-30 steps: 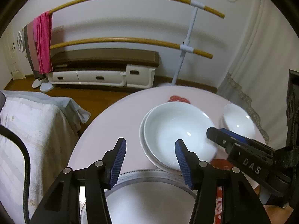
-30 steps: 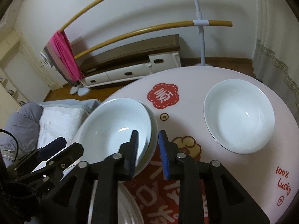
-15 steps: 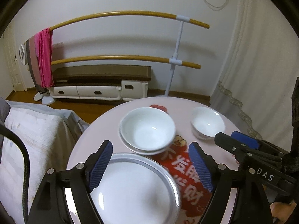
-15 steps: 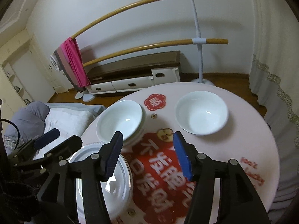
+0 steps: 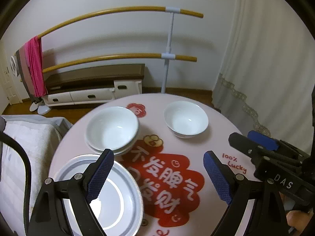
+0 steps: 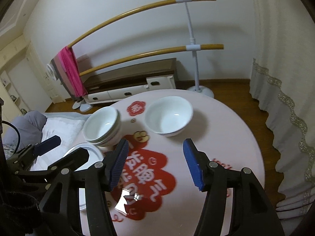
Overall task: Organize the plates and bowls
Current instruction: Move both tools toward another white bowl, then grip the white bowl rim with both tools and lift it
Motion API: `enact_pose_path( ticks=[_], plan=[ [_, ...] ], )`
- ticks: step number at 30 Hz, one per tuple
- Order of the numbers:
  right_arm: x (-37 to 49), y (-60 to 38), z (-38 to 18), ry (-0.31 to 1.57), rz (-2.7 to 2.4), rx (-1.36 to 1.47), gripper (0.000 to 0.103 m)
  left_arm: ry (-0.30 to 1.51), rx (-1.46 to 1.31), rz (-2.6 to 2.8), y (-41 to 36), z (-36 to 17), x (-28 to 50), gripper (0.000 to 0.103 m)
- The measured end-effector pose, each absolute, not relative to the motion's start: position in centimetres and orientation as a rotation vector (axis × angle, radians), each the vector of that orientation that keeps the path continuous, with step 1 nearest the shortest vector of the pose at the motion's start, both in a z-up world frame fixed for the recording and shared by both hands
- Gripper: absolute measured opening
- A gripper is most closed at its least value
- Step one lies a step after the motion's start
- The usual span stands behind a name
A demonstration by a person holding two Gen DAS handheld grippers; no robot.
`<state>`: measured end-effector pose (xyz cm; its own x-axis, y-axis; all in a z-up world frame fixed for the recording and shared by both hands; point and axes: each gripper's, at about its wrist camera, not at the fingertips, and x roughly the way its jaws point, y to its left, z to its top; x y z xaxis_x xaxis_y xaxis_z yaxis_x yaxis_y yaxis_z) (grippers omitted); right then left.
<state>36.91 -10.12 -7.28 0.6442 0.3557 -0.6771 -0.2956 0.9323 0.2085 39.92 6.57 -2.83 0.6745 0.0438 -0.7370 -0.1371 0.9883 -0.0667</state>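
Observation:
A stack of white bowls (image 5: 112, 129) sits at the far left of the round pink table (image 5: 220, 135); it also shows in the right wrist view (image 6: 102, 125). A single white bowl (image 5: 186, 119) stands apart at the far right, also seen from the right wrist (image 6: 168, 116). A silver-rimmed plate (image 5: 110, 194) lies at the near left, under my left gripper (image 5: 157, 174), which is open and empty above the table. My right gripper (image 6: 155, 161) is open and empty above the red print. The plate (image 6: 92, 151) is partly hidden behind the left gripper's arm.
A red printed mat design (image 5: 167, 181) covers the table's middle. A bed with pale bedding (image 5: 29, 137) lies left of the table. A low cabinet (image 5: 92, 86), a wooden barre stand (image 5: 169, 57) and a curtain (image 5: 265, 68) stand behind.
Both grippers have pulled back and up from the stacked bowls and opened wide. The right gripper let go of the stack's rim. More of the table shows now.

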Motion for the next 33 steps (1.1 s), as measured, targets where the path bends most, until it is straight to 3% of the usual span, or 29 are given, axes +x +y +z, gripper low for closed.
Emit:
enact_pose_path(
  ticks=[18, 21, 25, 27, 33],
  plan=[
    [48.9, -12.8, -13.6, 0.974, 0.351, 0.191, 0.06, 0.953, -0.093, 0.182, 5.8, -6.5, 55.6, 0.087],
    [50.2, -12.6, -14.6, 0.991, 0.35, 0.2, 0.053, 0.978, -0.088, 0.181, 5.7, -7.4, 57.4, 0.084],
    [51.3, -12.4, -15.3, 1.009, 0.359, 0.2, 0.024, 1.02, -0.094, 0.175, 6.0, -8.7, 59.5, 0.072],
    [51.8, -12.4, -15.6, 1.015, 0.365, 0.197, 0.022, 1.032, -0.101, 0.169, 6.2, -9.1, 60.1, 0.065],
    [52.0, -12.4, -15.8, 1.011, 0.395, 0.209, 0.015, 1.065, -0.11, 0.142, 6.3, -10.6, 61.8, 0.028]
  ],
)
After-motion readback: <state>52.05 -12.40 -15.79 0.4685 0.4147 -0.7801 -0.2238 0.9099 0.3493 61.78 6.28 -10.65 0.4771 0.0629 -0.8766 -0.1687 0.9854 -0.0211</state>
